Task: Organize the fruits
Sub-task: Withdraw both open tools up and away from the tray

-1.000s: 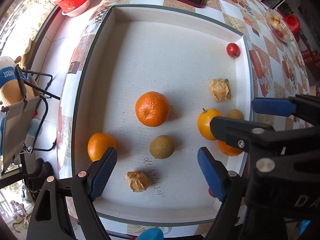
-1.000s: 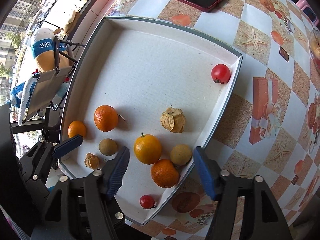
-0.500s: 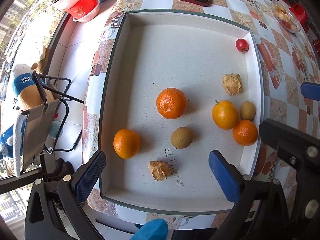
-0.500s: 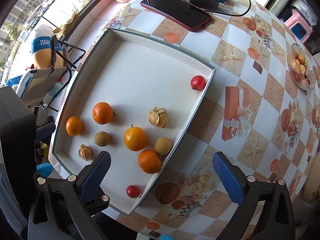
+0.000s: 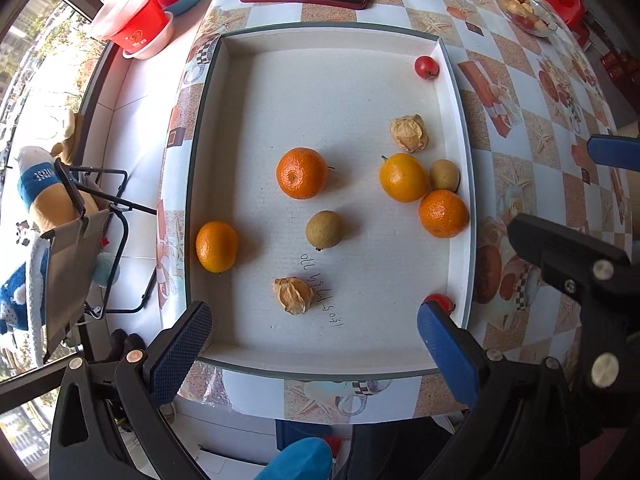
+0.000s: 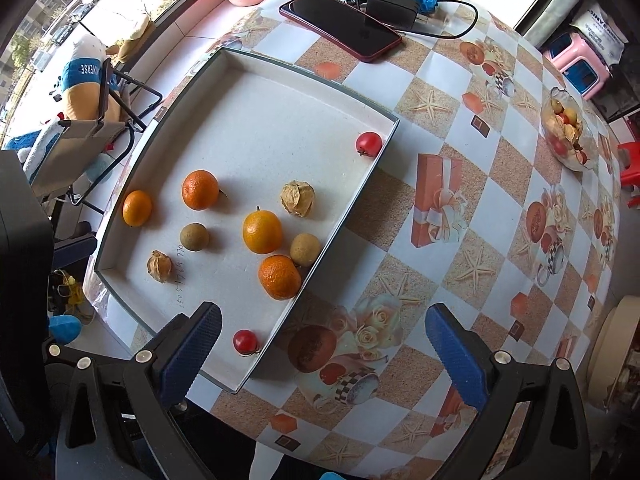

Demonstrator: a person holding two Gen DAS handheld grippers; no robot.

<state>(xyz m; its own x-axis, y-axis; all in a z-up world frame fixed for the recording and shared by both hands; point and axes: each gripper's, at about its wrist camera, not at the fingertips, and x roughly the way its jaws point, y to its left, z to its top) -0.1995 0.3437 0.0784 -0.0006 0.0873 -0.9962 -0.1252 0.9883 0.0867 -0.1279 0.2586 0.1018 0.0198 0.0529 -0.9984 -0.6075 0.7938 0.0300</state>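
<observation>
A white tray [image 5: 344,356] [image 6: 352,212] holds several fruits. There are oranges [image 5: 301,173] [image 6: 262,231], brown longans [image 5: 324,230] [image 6: 194,237], husked physalis [image 5: 293,294] [image 6: 297,198] and two red cherry tomatoes [image 5: 426,67] [image 6: 245,341]. My left gripper [image 5: 314,346] is open and empty above the tray's near edge. My right gripper [image 6: 322,354] is open and empty above the tray's near right corner and the tablecloth.
A red phone [image 6: 340,24] and a charger with cable [image 6: 394,10] lie beyond the tray. A glass bowl of fruit [image 6: 566,134] stands at the far right. Red basins [image 5: 136,24] sit on the sill at the left. The table edge is close below both grippers.
Both grippers have pulled back and up from the tray, and their jaws have opened wider. The fruits have not moved.
</observation>
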